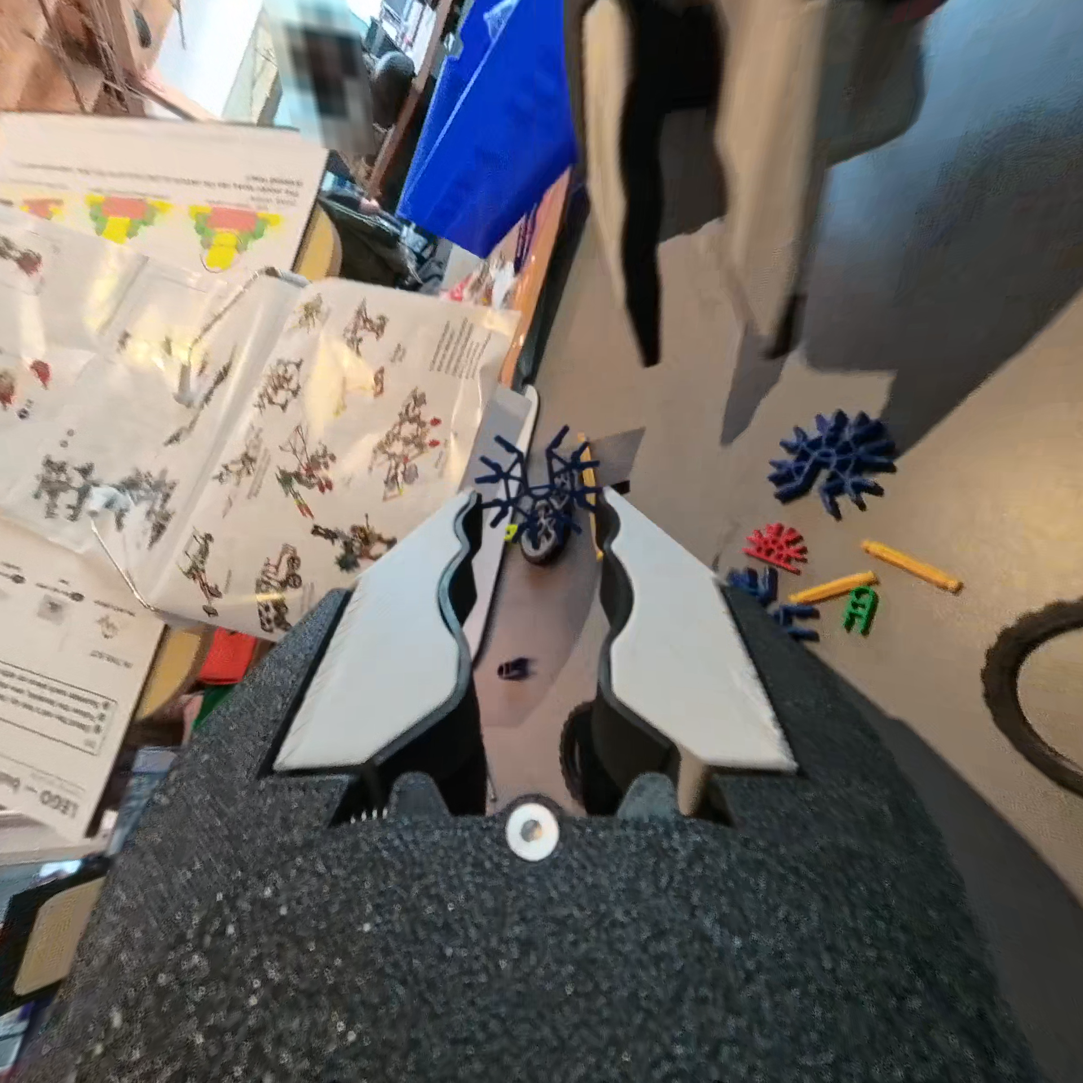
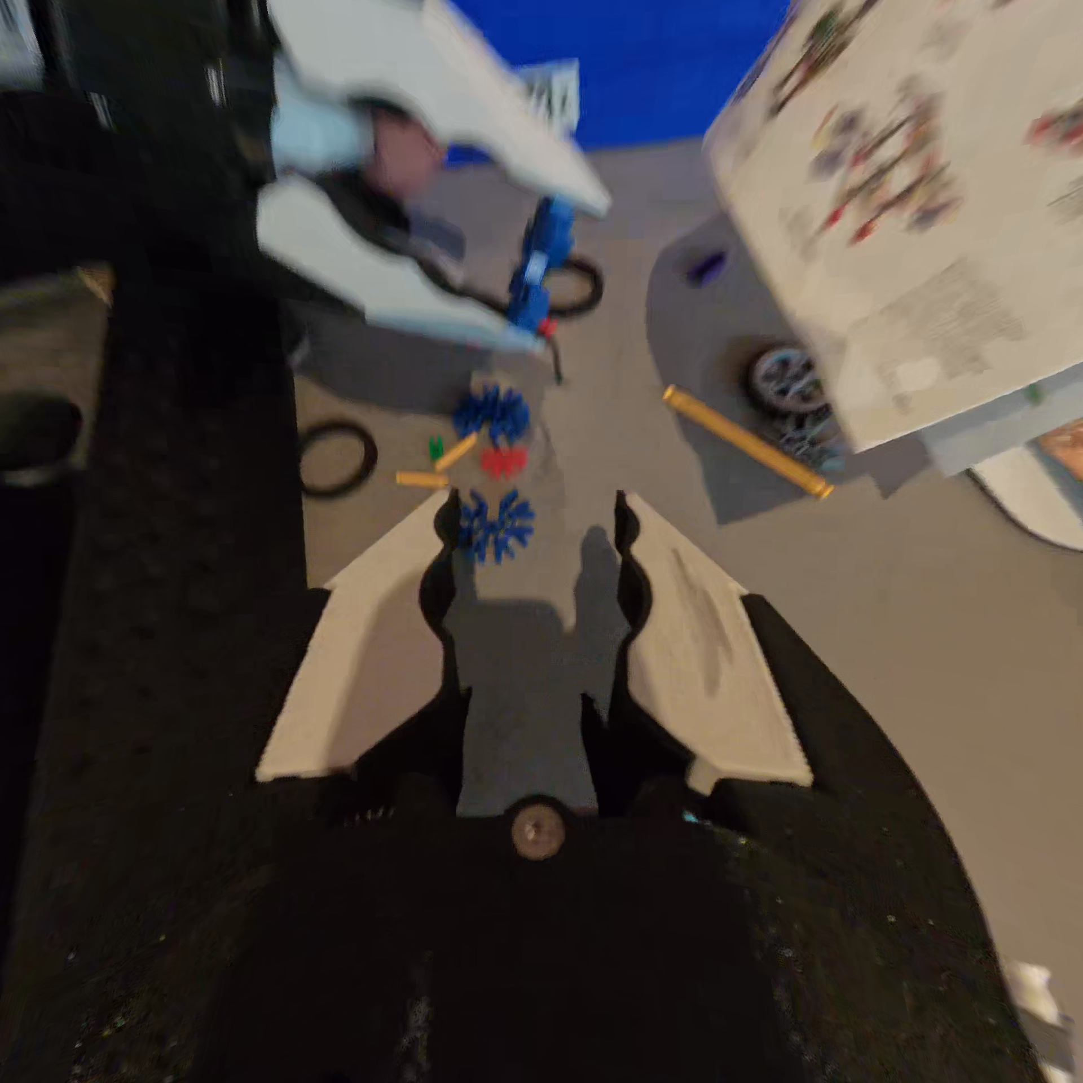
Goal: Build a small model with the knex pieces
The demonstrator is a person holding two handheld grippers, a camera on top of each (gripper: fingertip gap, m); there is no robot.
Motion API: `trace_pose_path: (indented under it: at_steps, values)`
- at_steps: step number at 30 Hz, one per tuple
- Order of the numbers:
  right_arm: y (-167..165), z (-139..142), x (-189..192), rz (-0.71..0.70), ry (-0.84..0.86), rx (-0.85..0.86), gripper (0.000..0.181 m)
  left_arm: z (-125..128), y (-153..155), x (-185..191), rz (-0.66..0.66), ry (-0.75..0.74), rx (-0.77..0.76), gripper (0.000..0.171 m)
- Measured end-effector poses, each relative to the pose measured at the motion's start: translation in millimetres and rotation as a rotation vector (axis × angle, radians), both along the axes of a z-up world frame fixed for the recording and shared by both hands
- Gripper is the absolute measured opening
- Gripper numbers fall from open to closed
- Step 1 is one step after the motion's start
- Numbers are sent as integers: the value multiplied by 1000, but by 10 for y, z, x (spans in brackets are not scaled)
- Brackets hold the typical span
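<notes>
Left hand-held gripper [image 1: 539, 498] fills the lower frame of the left wrist view: black textured body, white fingers [image 1: 404, 609], jaws apart. Between the tips sits a dark-blue snowflake connector assembly [image 1: 530, 480] with a small grey wheel [image 1: 542, 539]; contact with the fingers can't be told from this view. In the right wrist view the same gripper shows upper left, blurred, with a blue piece [image 2: 542, 264] between its tips; whether it pinches that piece is unclear.

Right hand-held gripper [image 2: 533, 510] is open and empty, low over the grey bench [image 2: 879, 644]. Its left tip is just beside a blue snowflake connector [image 2: 495, 524].

Largest to smallest for the rest:
- Printed instruction sheets [image 1: 176, 381], left half of the left wrist view, partly curled up.
- Blue bag or bin [image 1: 498, 117], top centre.
- Black rubber ring [image 1: 1031, 691], right edge.
- Spoked wheel [image 2: 785, 381], right of centre in the right wrist view, partly under the sheet.
- Long yellow rod [image 2: 747, 442], beside that wheel.
- Big blue snowflake connector [image 1: 832, 463], right of centre.
- Red connector [image 1: 776, 545], two short yellow rods [image 1: 911, 565] and a green clip [image 1: 860, 609], clustered close below it.
</notes>
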State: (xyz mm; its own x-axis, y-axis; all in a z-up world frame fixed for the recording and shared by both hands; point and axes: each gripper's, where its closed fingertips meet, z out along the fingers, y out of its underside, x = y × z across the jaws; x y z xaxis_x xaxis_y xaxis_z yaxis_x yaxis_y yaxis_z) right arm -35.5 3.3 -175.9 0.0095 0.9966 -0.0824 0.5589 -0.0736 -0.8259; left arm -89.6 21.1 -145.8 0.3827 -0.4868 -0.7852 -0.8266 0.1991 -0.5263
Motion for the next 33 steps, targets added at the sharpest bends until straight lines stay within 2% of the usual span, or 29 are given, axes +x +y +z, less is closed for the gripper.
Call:
trace_pose_path:
  at_steps: [2,5,11,14,20,27,33]
  values:
    - [-110,-191,36,35,-86,36,62,-29,-29,-49,-5,0,-14,38]
    - [-165,-296,4,51,-144,120,62,-42,-37,-48,-12,-3,-29,38]
    - [-266,-492,-72,111,-211,181,42,-158,-68,11,-45,18,-71,38]
    - [-293,-487,-106,125,-202,194,32,-193,-76,31,-59,25,-81,38]
    - [-305,-461,-100,136,-172,174,30,-270,-95,13,-67,62,-91,38]
    - [-266,-129,-96,93,-30,51,26,-315,-148,-54,-64,146,-43,38]
    - [-238,-112,-102,79,-27,53,26,-417,-206,-49,-77,207,-47,38]
